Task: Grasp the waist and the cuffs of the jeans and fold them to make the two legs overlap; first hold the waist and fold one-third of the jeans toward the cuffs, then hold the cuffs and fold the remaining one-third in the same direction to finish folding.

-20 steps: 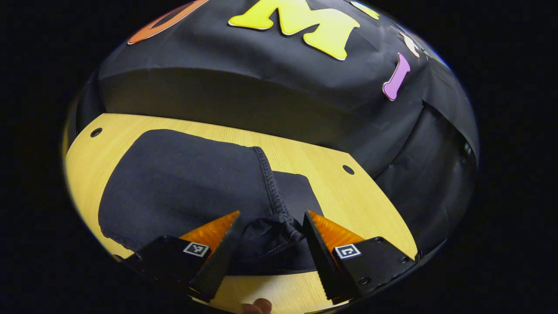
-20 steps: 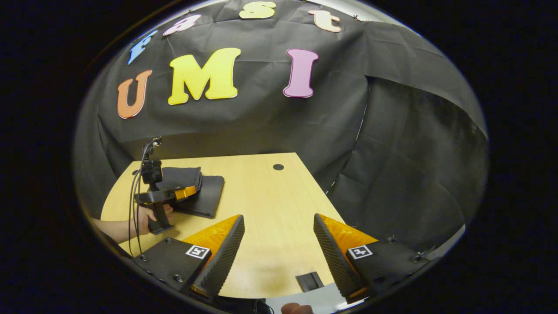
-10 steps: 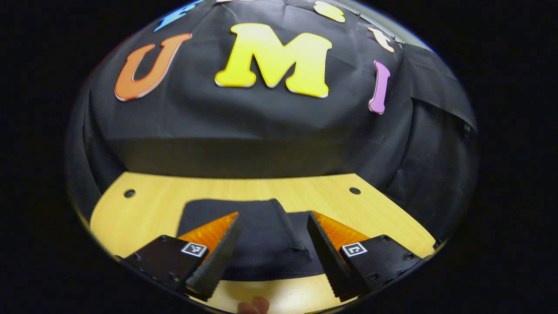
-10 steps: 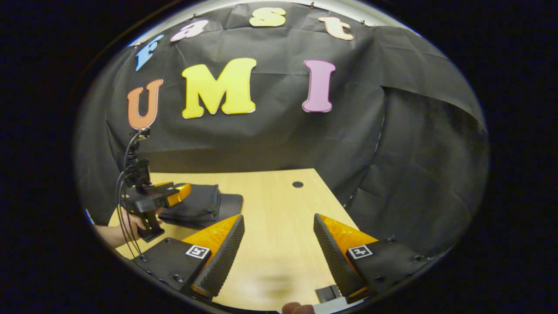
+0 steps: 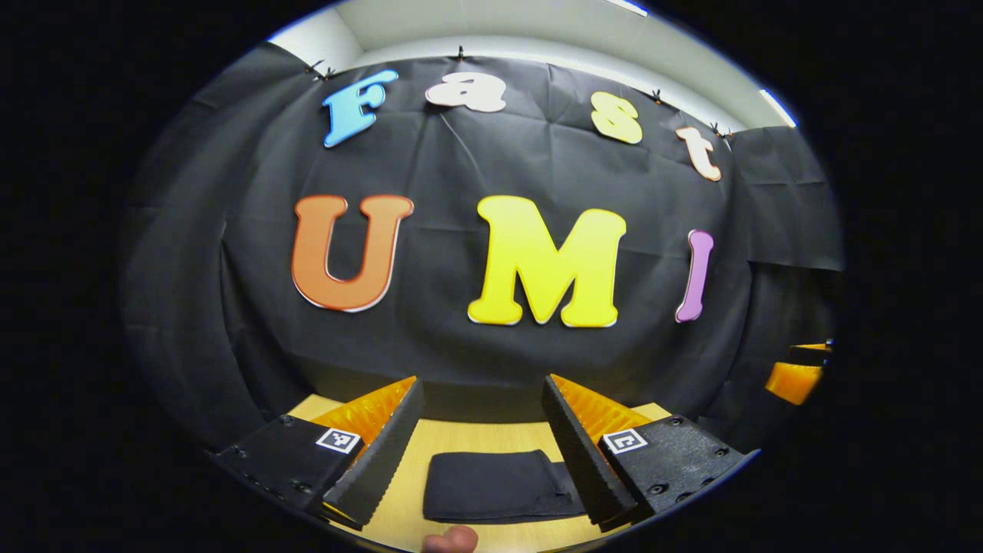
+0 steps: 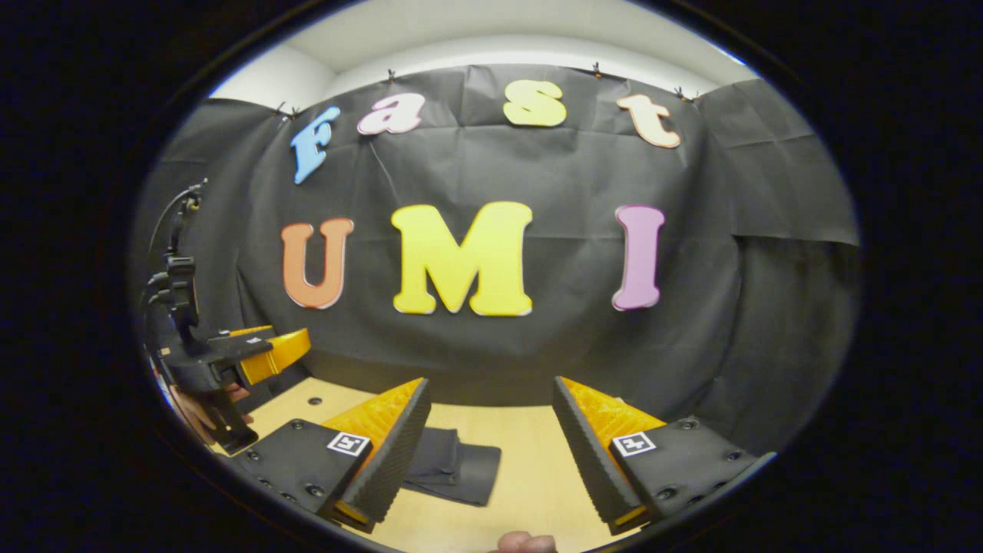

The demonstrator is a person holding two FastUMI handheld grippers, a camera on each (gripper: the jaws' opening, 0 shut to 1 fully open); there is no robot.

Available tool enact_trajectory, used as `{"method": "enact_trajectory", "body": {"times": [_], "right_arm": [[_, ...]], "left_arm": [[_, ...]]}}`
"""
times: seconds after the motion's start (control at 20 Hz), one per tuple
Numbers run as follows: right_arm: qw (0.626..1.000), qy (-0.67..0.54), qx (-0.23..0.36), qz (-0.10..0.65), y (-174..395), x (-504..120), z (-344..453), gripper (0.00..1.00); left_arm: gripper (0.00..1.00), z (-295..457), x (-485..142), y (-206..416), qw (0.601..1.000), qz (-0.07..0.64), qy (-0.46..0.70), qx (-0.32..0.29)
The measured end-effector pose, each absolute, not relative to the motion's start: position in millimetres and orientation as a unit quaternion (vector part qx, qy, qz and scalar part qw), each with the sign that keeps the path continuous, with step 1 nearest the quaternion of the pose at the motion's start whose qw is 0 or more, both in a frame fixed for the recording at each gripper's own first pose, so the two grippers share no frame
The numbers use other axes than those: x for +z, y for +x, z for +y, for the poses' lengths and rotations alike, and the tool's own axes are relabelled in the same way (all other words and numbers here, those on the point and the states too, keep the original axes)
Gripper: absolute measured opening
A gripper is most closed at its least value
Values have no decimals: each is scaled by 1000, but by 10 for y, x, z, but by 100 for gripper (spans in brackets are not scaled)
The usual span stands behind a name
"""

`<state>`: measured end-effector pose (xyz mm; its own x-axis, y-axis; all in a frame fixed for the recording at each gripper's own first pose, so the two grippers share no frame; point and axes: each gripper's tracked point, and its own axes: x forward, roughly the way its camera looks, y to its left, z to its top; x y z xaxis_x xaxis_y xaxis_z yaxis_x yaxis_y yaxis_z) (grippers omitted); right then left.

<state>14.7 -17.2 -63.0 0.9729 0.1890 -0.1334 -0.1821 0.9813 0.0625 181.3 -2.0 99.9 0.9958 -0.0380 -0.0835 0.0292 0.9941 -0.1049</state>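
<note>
Two grippers hang above the table (image 5: pixel 491 434) with their fingers spread wide and nothing between them. In the left gripper view, the left gripper (image 5: pixel 482 449) frames the jeans (image 5: pixel 495 485), which lie below and between its fingers, apart from both. Bare wood runs ahead of the jeans up to the far edge, where the black cloth wall (image 5: pixel 430 353) rises. The jeans are dark, folded into a flat compact rectangle with one layered edge toward the right finger. In the right gripper view, the right gripper (image 6: pixel 491 449) hangs above open tabletop (image 6: pixel 530 476); the jeans (image 6: pixel 453 472) lie just beside its left finger. A hand (image 6: pixel 196 403) holds the left gripper (image 6: pixel 265 349) far off to the left.
</note>
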Motion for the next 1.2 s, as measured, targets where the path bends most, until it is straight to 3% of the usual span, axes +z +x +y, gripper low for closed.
{"method": "enact_trajectory", "body": {"times": [0.3,0.6,1.2], "right_arm": [[992,30,116,30,72,-427,250,98],[996,-7,91,-12,-53,-356,245,99],[996,-7,88,6,-85,-482,304,99]], "left_arm": [[98,155,1302,1326,998,20,-48,18],[99,106,1215,1034,998,21,-51,28],[99,131,1156,972,998,26,-45,37]]}}
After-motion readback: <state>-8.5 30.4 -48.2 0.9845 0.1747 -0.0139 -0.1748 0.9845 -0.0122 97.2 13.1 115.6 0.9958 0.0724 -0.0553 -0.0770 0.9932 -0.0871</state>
